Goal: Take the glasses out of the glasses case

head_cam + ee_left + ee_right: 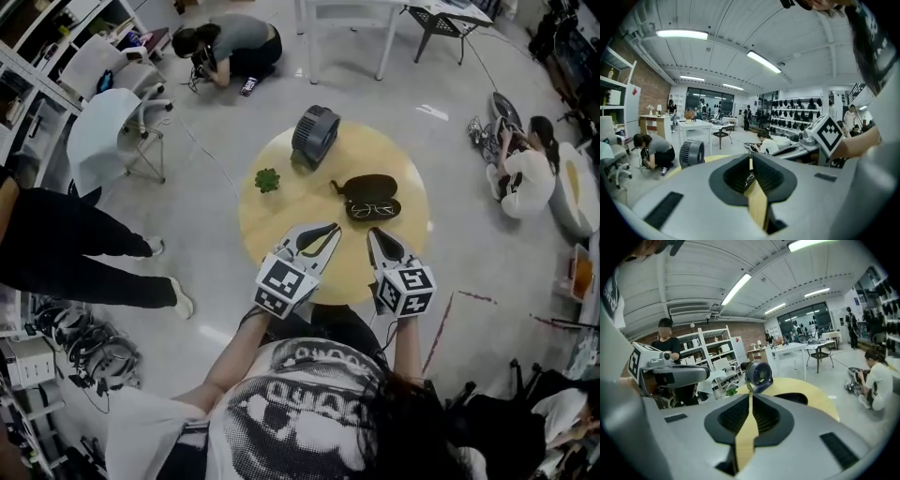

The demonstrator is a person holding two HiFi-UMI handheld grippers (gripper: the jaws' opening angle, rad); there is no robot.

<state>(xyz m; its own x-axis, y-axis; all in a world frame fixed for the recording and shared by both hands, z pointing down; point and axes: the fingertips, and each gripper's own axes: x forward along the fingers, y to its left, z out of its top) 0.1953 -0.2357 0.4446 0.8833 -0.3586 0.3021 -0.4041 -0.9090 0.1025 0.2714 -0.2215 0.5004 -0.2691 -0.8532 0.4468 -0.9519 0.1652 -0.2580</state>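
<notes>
Seen from above, both forearms reach forward side by side over the near edge of the round bench (281, 220). Each hand holds a claw tilted slightly downward. The left claw (330, 230) and right claw (374, 234) are each narrowed to a slit, with nothing between the jaws. Just beyond their tips lies the open glasses case (367, 185), with the glasses (373, 209) inside it. Only the head view shows the glasses; the gripper views show the fan (758, 375) instead.
</notes>
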